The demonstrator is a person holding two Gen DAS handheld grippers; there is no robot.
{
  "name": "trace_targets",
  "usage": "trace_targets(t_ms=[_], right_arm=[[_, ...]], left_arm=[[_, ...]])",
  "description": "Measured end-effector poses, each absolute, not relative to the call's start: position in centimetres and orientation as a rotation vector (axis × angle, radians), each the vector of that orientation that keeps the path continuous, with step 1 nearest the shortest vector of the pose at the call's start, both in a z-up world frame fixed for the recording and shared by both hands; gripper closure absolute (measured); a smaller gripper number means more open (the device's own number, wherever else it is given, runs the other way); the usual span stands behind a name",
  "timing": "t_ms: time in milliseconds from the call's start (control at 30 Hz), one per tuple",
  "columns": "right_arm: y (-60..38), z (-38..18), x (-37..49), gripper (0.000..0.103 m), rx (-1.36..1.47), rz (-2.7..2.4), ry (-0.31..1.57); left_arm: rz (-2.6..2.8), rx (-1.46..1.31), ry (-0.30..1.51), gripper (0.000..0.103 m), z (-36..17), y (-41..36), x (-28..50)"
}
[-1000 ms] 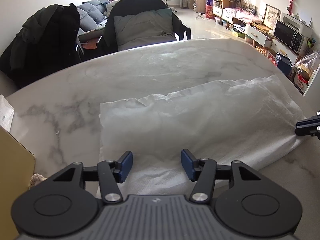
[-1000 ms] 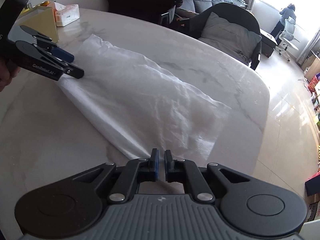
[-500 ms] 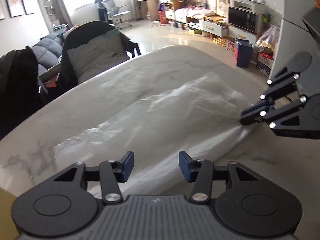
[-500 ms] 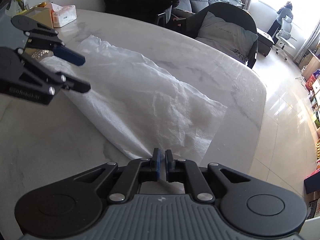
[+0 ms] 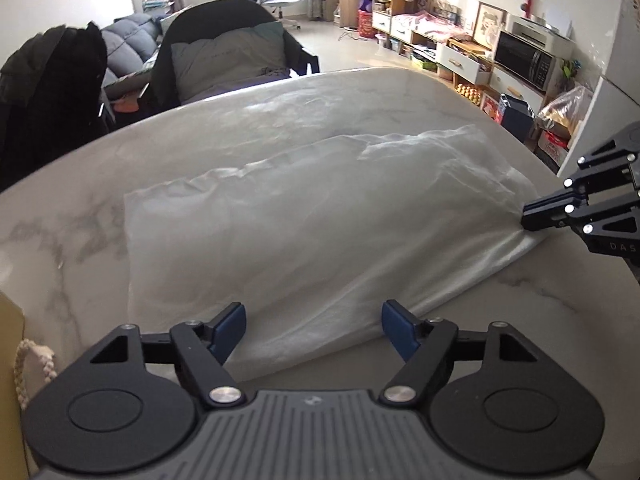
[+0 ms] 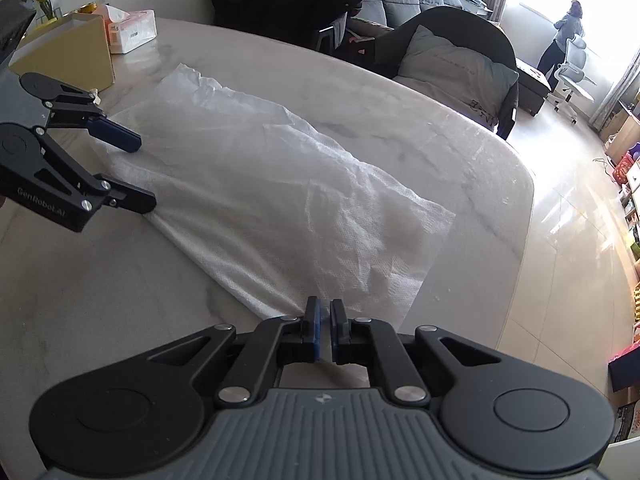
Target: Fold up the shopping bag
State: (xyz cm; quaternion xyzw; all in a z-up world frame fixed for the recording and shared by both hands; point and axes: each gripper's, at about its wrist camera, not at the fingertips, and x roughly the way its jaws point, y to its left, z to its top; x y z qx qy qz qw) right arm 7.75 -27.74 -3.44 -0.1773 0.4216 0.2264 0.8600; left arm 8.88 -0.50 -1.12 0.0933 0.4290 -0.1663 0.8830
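So, left gripper: jaws just spread wide, straddling the shopping bag edge, nothing pinched.
right gripper: clamped on bag's corner.
risk: slick thin fabric on marble table; left may grab one layer, skewing the fold.

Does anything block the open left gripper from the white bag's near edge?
Nothing visible does. The left gripper, jaws just opened wider, hovers at the crinkled white shopping bag's edge on the marble table; the right gripper pinches the other end.

Shopping bag: white, crinkled. Table: white marble, grey-veined. Left gripper: black, blue pads. Box: tan.
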Motion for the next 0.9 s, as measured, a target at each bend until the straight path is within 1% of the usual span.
trace_targets(t_ms=[200,400,533,567,600,633,700,767,800,900], right_arm=[[-27.8,-3.3,7.8,0.095,-0.373,0.479,0.886],[-27.9,-3.2,7.9,0.095,-0.371,0.485,0.893],[-28.0,-3.1,7.9,0.095,-0.37,0.491,0.895],[-28.0,-3.0,8.0,0.095,-0.37,0.492,0.895],[-27.9,-3.0,7.9,0.095,-0.373,0.492,0.896],[-27.9,-3.0,7.9,0.095,-0.376,0.492,0.896],[-27.9,-3.0,7.9,0.095,-0.378,0.491,0.896],[-27.8,-3.0,8.0,0.095,-0.371,0.49,0.896],[-27.9,-3.0,7.9,0.095,-0.368,0.489,0.895],[-27.7,-3.0,8.0,0.095,-0.373,0.491,0.896]], left_arm=[[-0.253,0.168,0.903,0.025,-0.9,3.1,8.8],[-0.219,0.146,0.93,0.023,-0.6,4.5,9.0],[-0.192,0.15,0.96,0.023,-0.2,4.9,9.2],[-0.187,0.166,0.971,0.024,0.0,4.9,9.3],[-0.185,0.177,0.978,0.03,0.3,4.7,9.4],[-0.193,0.184,0.968,0.032,0.8,4.5,9.4],[-0.234,0.182,0.911,0.032,2.2,3.8,9.3],[-0.326,0.19,0.854,0.029,3.6,2.1,9.7],[-0.363,0.199,0.843,0.025,3.9,1.2,10.0],[-0.46,0.245,0.834,0.025,3.7,-2.4,11.8]])
